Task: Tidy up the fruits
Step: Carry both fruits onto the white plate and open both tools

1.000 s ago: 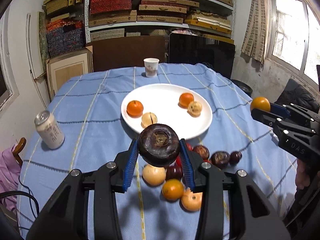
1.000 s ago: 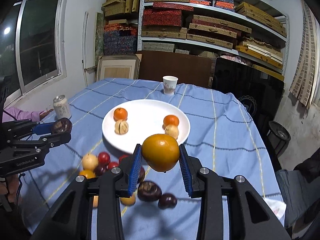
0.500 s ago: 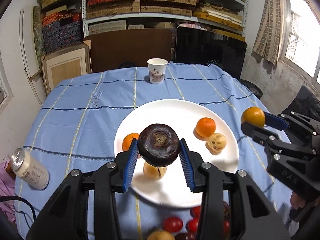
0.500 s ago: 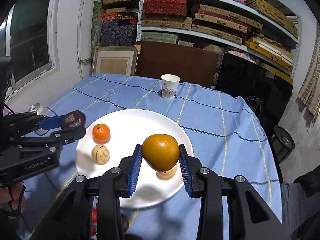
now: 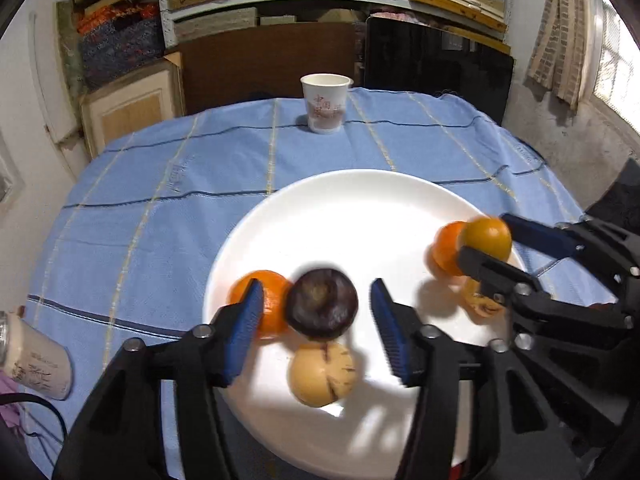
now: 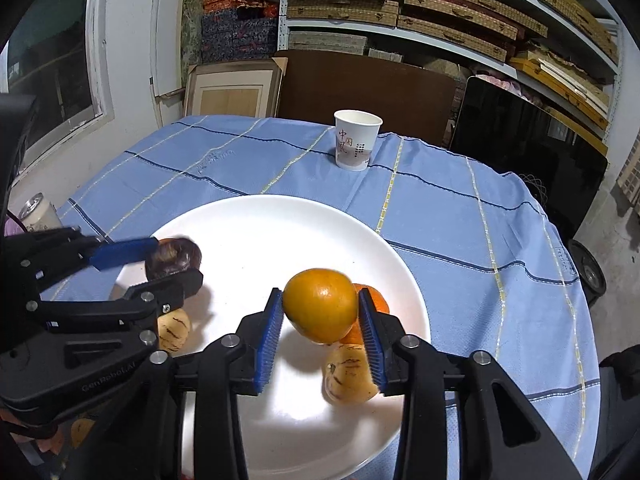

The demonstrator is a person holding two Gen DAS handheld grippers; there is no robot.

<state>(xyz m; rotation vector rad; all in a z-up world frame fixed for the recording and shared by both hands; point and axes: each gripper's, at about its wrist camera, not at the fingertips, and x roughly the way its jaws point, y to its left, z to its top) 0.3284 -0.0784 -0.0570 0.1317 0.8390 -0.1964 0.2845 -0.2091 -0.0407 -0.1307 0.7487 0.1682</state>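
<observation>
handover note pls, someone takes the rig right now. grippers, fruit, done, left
Left gripper: jaws opening over the white plate; dark purple fruit between the pads, clear of both, blurred, looks to be dropping.
Right gripper: jaws opening; yellow-orange fruit between the pads, left pad off it, right side unclear.
Already on the plate: two oranges and two tan speckled fruits.
Done: four fruits plated, two being released.
Left: confirm both settle, pull the grippers back, then fetch any remaining fruit; at least one shows at the right view's lower left.
</observation>
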